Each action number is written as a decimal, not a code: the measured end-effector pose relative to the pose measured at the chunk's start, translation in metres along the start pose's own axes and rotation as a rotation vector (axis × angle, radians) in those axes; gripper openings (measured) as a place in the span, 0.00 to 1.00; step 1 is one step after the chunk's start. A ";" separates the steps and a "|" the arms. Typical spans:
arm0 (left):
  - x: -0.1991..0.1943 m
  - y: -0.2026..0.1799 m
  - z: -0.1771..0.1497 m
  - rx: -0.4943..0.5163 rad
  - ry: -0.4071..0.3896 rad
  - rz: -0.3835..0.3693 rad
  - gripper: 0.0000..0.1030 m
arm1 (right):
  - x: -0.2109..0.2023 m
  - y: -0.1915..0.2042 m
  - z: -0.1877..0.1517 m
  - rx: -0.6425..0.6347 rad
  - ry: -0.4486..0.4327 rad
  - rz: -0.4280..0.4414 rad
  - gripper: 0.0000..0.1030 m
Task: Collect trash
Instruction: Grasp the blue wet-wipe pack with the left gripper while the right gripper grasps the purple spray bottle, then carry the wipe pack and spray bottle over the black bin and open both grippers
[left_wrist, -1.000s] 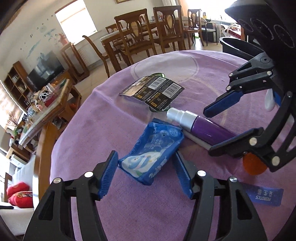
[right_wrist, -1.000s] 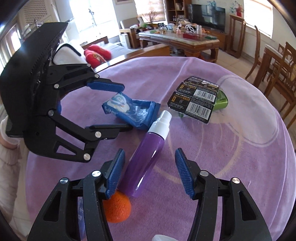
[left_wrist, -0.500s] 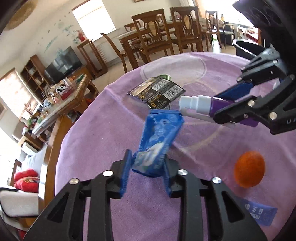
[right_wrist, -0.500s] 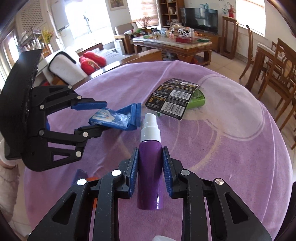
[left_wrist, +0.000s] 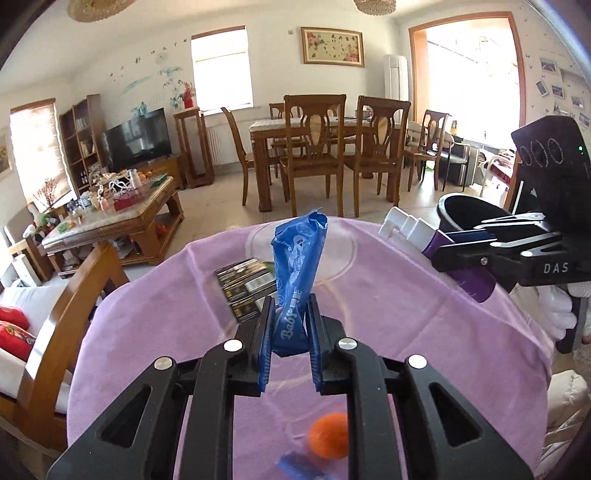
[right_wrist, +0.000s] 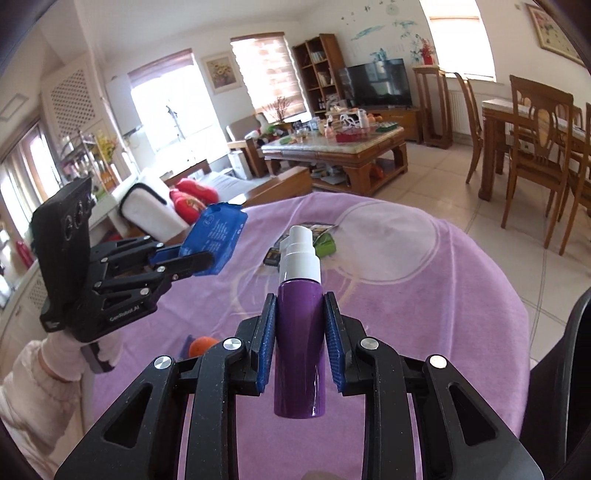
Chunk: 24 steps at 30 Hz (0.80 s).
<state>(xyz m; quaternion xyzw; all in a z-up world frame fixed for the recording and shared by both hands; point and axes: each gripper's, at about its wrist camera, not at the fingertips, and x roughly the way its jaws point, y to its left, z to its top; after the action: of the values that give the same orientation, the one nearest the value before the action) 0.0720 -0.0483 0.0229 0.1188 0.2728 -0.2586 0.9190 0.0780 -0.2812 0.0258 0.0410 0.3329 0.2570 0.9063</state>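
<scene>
My left gripper (left_wrist: 290, 314) is shut on a blue wipes packet (left_wrist: 295, 269) and holds it upright above the purple table (left_wrist: 388, 317). It also shows in the right wrist view (right_wrist: 184, 258) with the packet (right_wrist: 216, 236). My right gripper (right_wrist: 300, 314) is shut on a purple spray bottle (right_wrist: 300, 332) with a white cap, lifted above the table. The bottle also shows in the left wrist view (left_wrist: 458, 266), at the right. A black bin (left_wrist: 465, 210) stands beyond the table's right edge.
Dark barcode packets (left_wrist: 245, 291) with a green item (right_wrist: 325, 245) lie mid-table. An orange (left_wrist: 328, 435) and a small blue sachet (left_wrist: 299, 465) lie near the front edge. Wooden chairs (left_wrist: 314, 147), a coffee table (right_wrist: 340, 151) and a sofa surround the table.
Both grippers closed on their items and lifted them off the table: the left on the wipes packet, the right on the spray bottle. Both views now tilt up toward the room.
</scene>
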 end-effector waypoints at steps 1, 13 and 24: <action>0.001 -0.010 0.006 0.000 -0.006 -0.014 0.16 | -0.009 -0.008 -0.002 0.009 -0.013 -0.006 0.25; 0.057 -0.132 0.059 -0.031 -0.036 -0.242 0.17 | -0.130 -0.143 -0.036 0.210 -0.156 -0.141 0.25; 0.117 -0.238 0.085 -0.045 0.009 -0.444 0.17 | -0.213 -0.267 -0.102 0.405 -0.236 -0.274 0.25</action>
<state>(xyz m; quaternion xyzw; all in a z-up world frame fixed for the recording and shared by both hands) 0.0648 -0.3260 0.0085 0.0363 0.3020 -0.4478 0.8408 -0.0055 -0.6271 0.0052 0.2055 0.2719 0.0536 0.9386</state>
